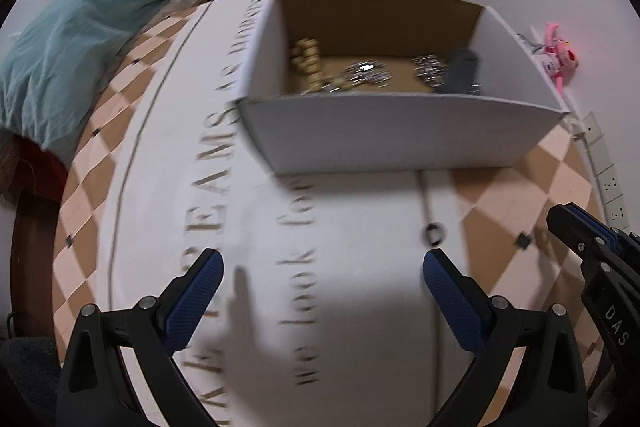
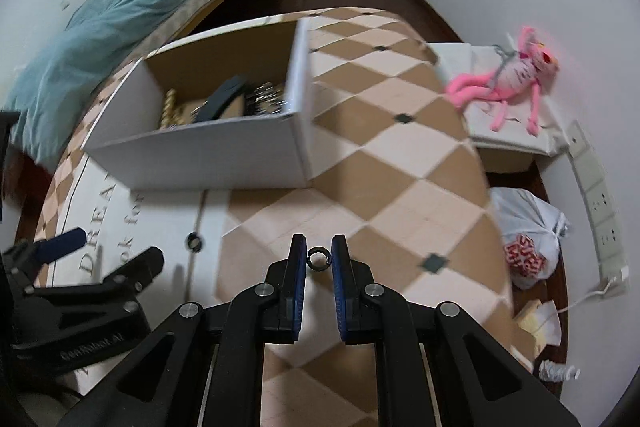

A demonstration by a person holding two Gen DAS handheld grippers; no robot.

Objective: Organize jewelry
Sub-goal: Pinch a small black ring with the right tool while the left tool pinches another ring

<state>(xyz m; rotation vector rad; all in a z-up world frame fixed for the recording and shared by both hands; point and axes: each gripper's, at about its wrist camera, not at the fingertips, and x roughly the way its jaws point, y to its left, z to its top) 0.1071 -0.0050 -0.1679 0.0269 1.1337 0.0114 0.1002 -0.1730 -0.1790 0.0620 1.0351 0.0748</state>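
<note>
An open white cardboard box (image 1: 400, 139) stands on the patterned tablecloth and also shows in the right wrist view (image 2: 200, 155). Inside lie gold beads (image 1: 306, 61), silver jewelry (image 1: 366, 73) and a dark item (image 1: 462, 71). A small dark ring (image 1: 434, 233) lies on the cloth in front of the box; it also shows in the right wrist view (image 2: 194, 241). My left gripper (image 1: 322, 279) is open and empty above the cloth. My right gripper (image 2: 319, 259) is shut on another small dark ring (image 2: 319, 258) and holds it above the cloth.
A bed with a teal blanket (image 1: 100, 15) lies at the left. A pink plush toy (image 2: 508, 75) sits on a white box at the right. A white plastic bag (image 2: 528, 235) and wall sockets (image 2: 596, 195) are at the right, past the table edge.
</note>
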